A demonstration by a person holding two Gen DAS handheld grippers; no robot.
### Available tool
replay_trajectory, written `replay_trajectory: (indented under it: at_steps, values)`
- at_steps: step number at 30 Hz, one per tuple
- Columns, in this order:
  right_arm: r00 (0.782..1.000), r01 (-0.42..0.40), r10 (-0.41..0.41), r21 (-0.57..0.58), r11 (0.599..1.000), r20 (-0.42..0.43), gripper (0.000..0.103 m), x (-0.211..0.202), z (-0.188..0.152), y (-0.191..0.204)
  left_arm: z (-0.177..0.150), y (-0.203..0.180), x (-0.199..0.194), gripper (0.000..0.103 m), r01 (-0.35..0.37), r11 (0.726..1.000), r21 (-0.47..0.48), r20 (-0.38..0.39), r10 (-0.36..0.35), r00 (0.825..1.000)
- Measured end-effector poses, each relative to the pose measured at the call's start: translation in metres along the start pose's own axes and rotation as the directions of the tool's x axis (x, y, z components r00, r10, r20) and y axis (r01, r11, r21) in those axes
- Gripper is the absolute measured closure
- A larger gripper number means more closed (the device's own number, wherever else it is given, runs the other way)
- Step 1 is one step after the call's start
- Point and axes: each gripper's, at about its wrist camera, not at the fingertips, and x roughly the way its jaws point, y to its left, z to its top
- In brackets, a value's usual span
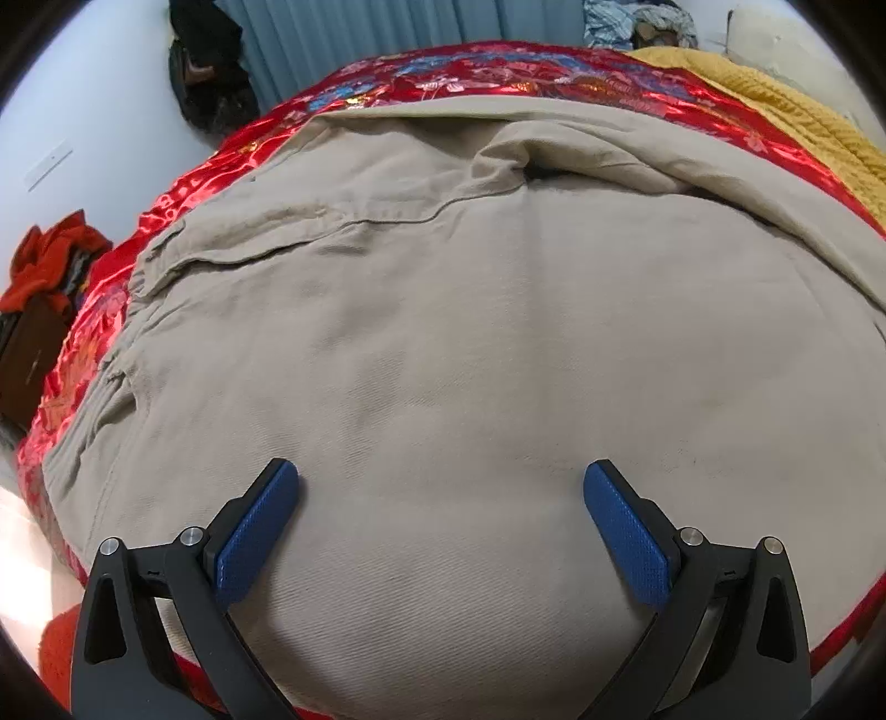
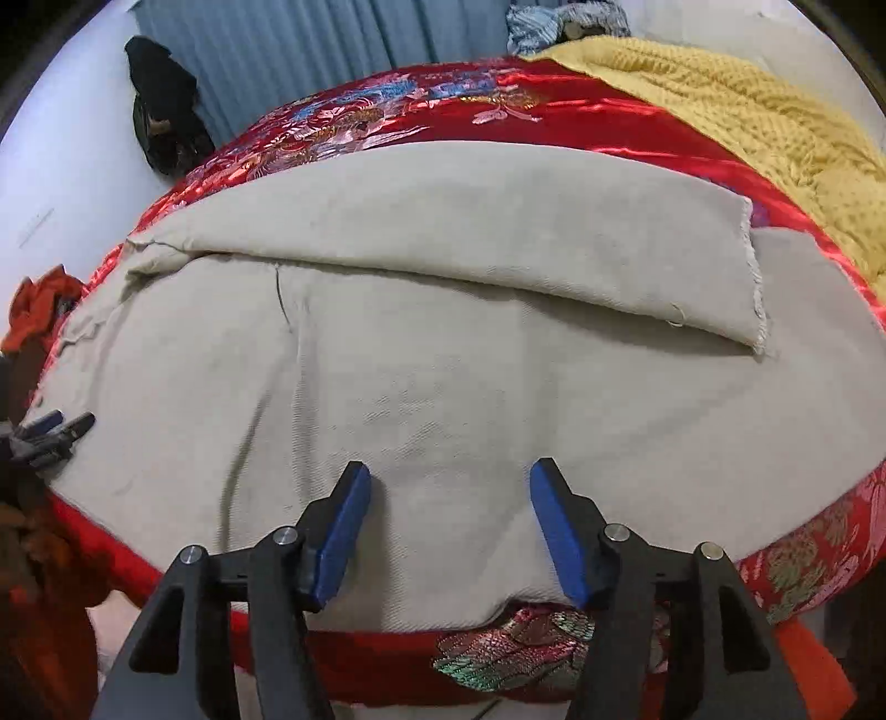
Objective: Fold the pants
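Beige pants [image 1: 470, 343] lie spread on a red embroidered satin cover [image 1: 482, 72]. In the left wrist view I see the waist and seat, with a pocket seam at the left. My left gripper [image 1: 440, 476] hangs open and empty just above the cloth. In the right wrist view the pants [image 2: 443, 387] show one leg folded over the other, its frayed hem [image 2: 756, 277] at the right. My right gripper [image 2: 449, 476] is open and empty over the near edge of the lower leg. The left gripper's fingertips [image 2: 55, 423] show at the far left.
A yellow knit blanket [image 2: 747, 127] lies at the back right of the bed. A black bag [image 2: 163, 111] hangs by the blue curtain [image 2: 310, 50]. Red clothes [image 1: 50, 266] are piled at the left. Crumpled blue cloth [image 2: 559, 22] sits at the back.
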Motion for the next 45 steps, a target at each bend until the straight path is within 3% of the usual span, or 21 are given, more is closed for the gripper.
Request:
replay_trajectory:
  at_steps: [8,41,43,45]
  values:
    - [0.999,0.002,-0.001,-0.013,1.000,0.043,0.027,0.012,-0.010,0.001,-0.006,0.004,-0.001,0.001,0.010,1.000,-0.003,0.026,-0.010,1.000]
    - [0.998,0.024,-0.022,-0.026,0.999,0.063,0.026,0.014,-0.013,0.000,-0.008,0.000,0.000,0.001,-0.010,1.000,0.018,0.053,0.009,0.999]
    - [0.998,0.017,-0.016,-0.021,1.000,0.062,0.025,0.012,-0.011,-0.001,-0.007,0.001,-0.002,0.001,-0.004,1.000,0.017,0.044,0.004,0.999]
    - [0.998,0.005,-0.005,0.000,1.000,0.067,0.026,0.002,-0.007,-0.003,0.001,0.006,-0.011,0.001,0.019,1.000,0.014,-0.014,-0.019,1.000]
